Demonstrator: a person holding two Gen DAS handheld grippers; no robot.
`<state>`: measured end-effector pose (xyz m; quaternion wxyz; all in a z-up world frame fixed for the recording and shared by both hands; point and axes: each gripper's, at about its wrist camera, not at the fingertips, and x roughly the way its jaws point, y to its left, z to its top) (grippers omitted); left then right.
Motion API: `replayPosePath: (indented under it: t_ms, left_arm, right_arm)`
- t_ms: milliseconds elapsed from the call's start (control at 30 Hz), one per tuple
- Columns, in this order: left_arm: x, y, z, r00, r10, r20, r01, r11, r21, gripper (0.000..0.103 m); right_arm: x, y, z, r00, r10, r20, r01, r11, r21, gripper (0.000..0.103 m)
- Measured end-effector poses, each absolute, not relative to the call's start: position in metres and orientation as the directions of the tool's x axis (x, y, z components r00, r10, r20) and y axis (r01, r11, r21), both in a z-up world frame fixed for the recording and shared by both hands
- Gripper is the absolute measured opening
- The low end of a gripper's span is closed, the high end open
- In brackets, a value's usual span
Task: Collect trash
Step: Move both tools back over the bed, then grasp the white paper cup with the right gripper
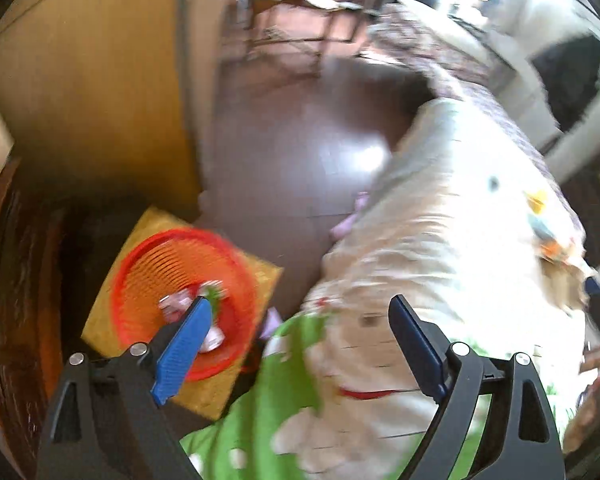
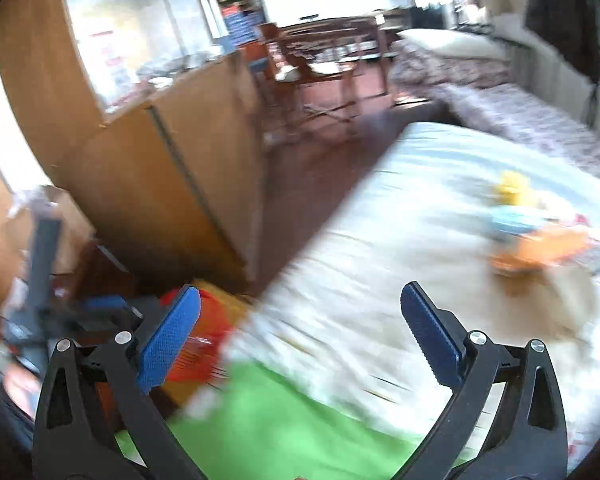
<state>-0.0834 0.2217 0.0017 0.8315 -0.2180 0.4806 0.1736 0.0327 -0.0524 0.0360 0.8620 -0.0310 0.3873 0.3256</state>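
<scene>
Orange basket point(image 1: 180, 276) holding wrappers point(image 1: 176, 306), left hand-held gripper point(image 1: 300, 316) and right hand-held gripper point(image 2: 300, 308) both released, empty

Bed point(image 2: 400, 240) with pale cover, green patterned sheet point(image 2: 268, 420) at near end, blurred. Wooden cabinet point(image 2: 172, 168) beside dark brown floor point(image 1: 300, 152). Yellow mat point(image 1: 236, 392) on floor by the bed. Dining table with chairs point(image 2: 320, 52) at far end. Second bed with patterned spread point(image 2: 500, 92) against wall. Cardboard box point(image 2: 68, 224) left of cabinet.
</scene>
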Motion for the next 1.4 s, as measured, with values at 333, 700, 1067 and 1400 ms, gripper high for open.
replayPosePath:
  t_ms: [333,700,1067,1400]
  left_arm:
    - [-0.021,0.092,0.016,0.556,0.052,-0.83,-0.256,0.96,-0.112,0.088]
    - [0.049,0.02,-0.02,0.463,-0.15,-0.874,-0.104,0.97,-0.222,0.087]
    - [0.066,0.005,-0.025,0.489,-0.166,-0.856,-0.089,0.967,-0.238,0.088]
    - [0.058,0.02,-0.023,0.489,-0.192,-0.851,-0.11,0.954,-0.279,0.088]
  right_arm:
    - [0.026,-0.141,0.038,0.714,0.361,-0.599,-0.438,0.899,0.021,0.097]
    - [0.059,-0.202,0.019,0.772,0.199,-0.603,-0.216,0.975,0.046,0.097]
    - [0.079,-0.215,-0.007,0.722,0.193,-0.664,-0.169,0.98,0.102,0.097]
    - [0.087,-0.201,-0.01,0.71,0.182,-0.68,-0.198,0.979,0.055,0.097]
